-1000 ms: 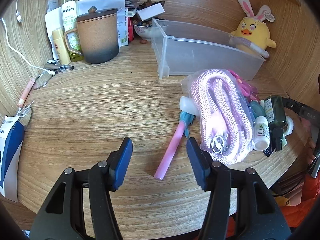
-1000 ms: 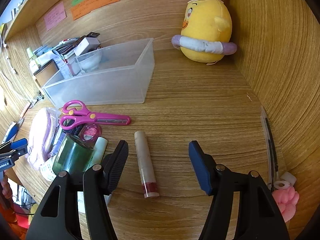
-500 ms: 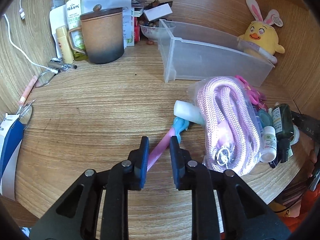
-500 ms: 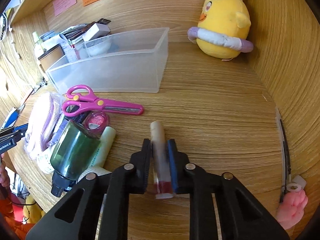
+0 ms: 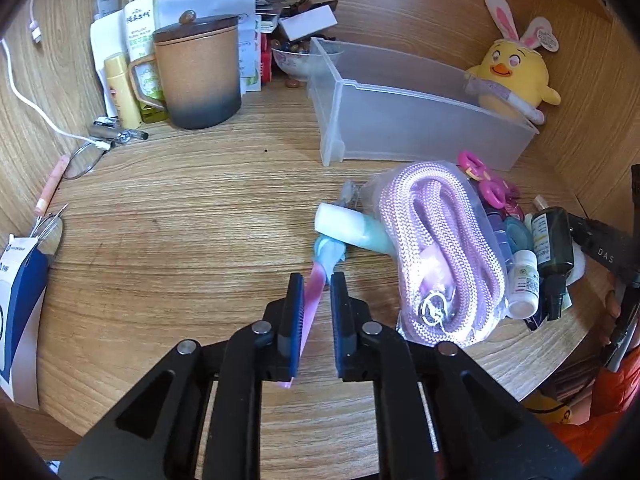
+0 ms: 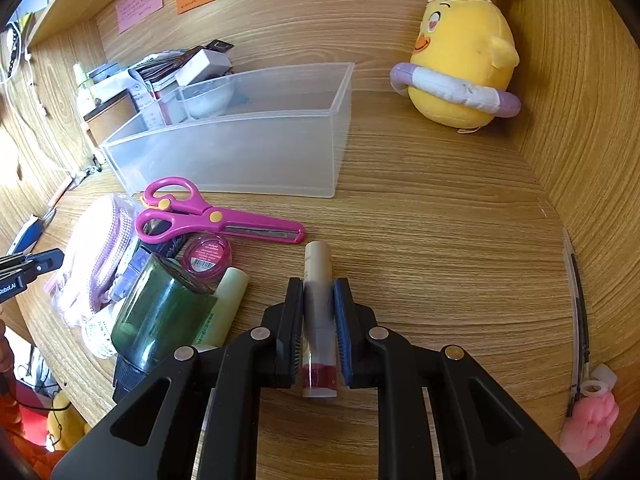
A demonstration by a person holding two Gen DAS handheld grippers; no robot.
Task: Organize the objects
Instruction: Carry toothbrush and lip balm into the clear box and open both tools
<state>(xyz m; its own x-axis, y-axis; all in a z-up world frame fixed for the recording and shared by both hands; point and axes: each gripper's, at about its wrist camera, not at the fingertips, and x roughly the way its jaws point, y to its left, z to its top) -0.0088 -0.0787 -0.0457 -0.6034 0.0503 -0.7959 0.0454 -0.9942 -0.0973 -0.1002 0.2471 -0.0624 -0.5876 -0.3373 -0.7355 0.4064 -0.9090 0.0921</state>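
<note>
My left gripper [image 5: 314,282] is shut on a pink pen with a blue top [image 5: 316,284], which slants between the pads just above the desk. My right gripper [image 6: 318,286] is shut on a cream tube with a red end [image 6: 316,276] that lies on the desk. A clear plastic bin [image 6: 240,148] stands behind; it also shows in the left wrist view [image 5: 416,116]. A bagged purple rope [image 5: 436,248], pink scissors [image 6: 208,216], a dark green bottle [image 6: 160,316], a pink jar [image 6: 206,256] and a pale green tube [image 6: 226,304] lie in a pile.
A brown lidded mug [image 5: 198,72], a spray bottle [image 5: 140,12] and papers stand at the back left. A yellow chick plush [image 6: 464,60] sits by the right wall. Glasses [image 5: 80,156] and a white cable [image 5: 36,104] lie at left. A pen [image 6: 576,300] and pink toy [image 6: 588,428] lie at right.
Both grippers closed from wide open: the left onto the pink pen, the right onto the cream tube. Both moved forward; the pen now tilts up between the left pads.
</note>
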